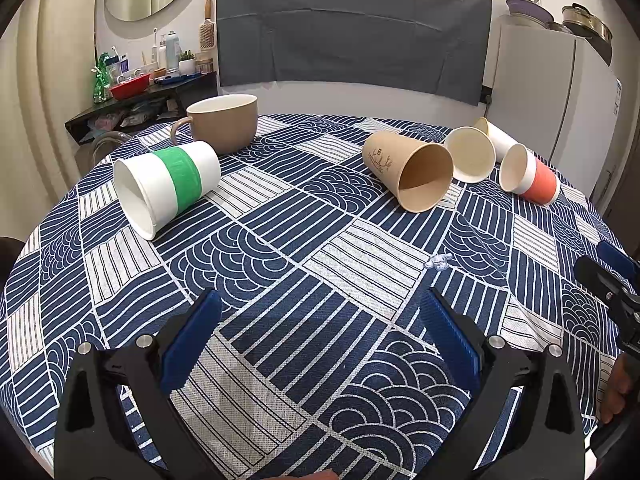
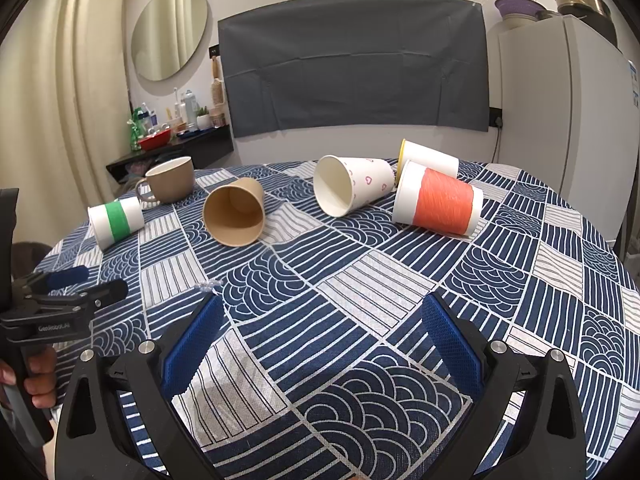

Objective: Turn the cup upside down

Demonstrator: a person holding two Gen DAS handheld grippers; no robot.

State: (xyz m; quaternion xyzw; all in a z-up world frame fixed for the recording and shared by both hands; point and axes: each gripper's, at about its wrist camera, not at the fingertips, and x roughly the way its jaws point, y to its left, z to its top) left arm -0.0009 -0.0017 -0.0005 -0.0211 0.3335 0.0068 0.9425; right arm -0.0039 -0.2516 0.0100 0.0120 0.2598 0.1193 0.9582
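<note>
Several paper cups lie on their sides on the patterned tablecloth (image 1: 320, 240). A white cup with a green band (image 1: 168, 184) lies far left; it also shows in the right wrist view (image 2: 116, 222). A brown cup (image 1: 412, 172) (image 2: 236, 212), a white heart-print cup (image 2: 352, 184), a yellow-rimmed white cup (image 2: 430, 158) and an orange-banded cup (image 1: 528, 178) (image 2: 438, 202) lie further right. My left gripper (image 1: 320, 304) is open and empty near the table's front. My right gripper (image 2: 322, 308) is open and empty, well short of the cups.
A brown ceramic mug (image 1: 224, 120) stands upright behind the green-banded cup. A small clear plastic piece (image 1: 438, 261) lies mid-table. A white fridge (image 2: 560, 112) stands at the right, a cluttered shelf (image 1: 140, 88) at the back left.
</note>
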